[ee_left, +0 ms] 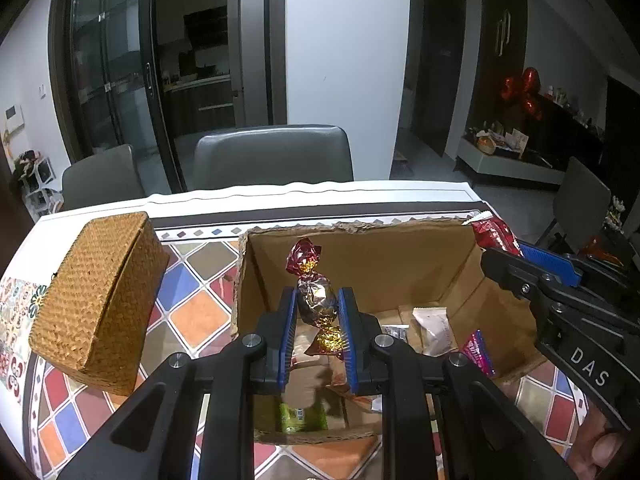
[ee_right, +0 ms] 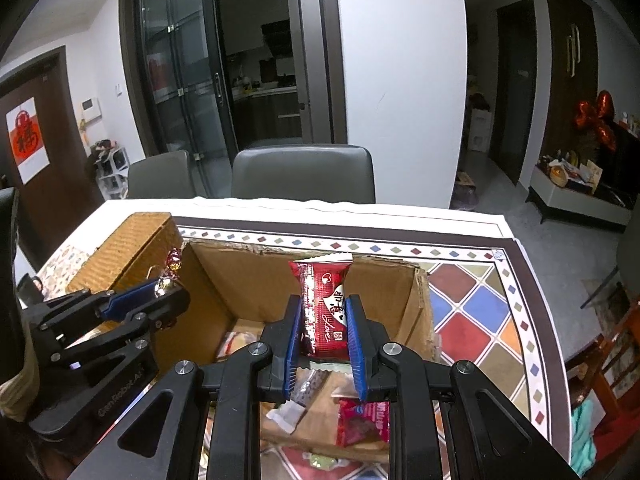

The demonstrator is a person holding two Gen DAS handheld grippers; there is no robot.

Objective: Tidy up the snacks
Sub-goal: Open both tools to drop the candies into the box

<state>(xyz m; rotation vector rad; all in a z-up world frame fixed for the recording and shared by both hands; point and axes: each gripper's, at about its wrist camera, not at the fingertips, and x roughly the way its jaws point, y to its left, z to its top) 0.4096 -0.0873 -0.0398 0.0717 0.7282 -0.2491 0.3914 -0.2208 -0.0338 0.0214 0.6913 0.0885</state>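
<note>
Left gripper (ee_left: 318, 312) jaws clamped on a foil candy (ee_left: 316, 300); right gripper (ee_right: 324, 328) jaws clamped on a red snack bar (ee_right: 324, 300); both hang mid-frame above the cardboard box (ee_left: 400, 264).

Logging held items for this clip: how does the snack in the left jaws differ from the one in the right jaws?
The foil-wrapped candy in the left gripper is rounded, with twisted ends and crinkled, shiny red-and-gold foil. The red snack packet in the right gripper is flat and rectangular, with a crimped top edge and printed white lettering. Both stand upright, clamped between blue pads, above the open cardboard box.
</note>
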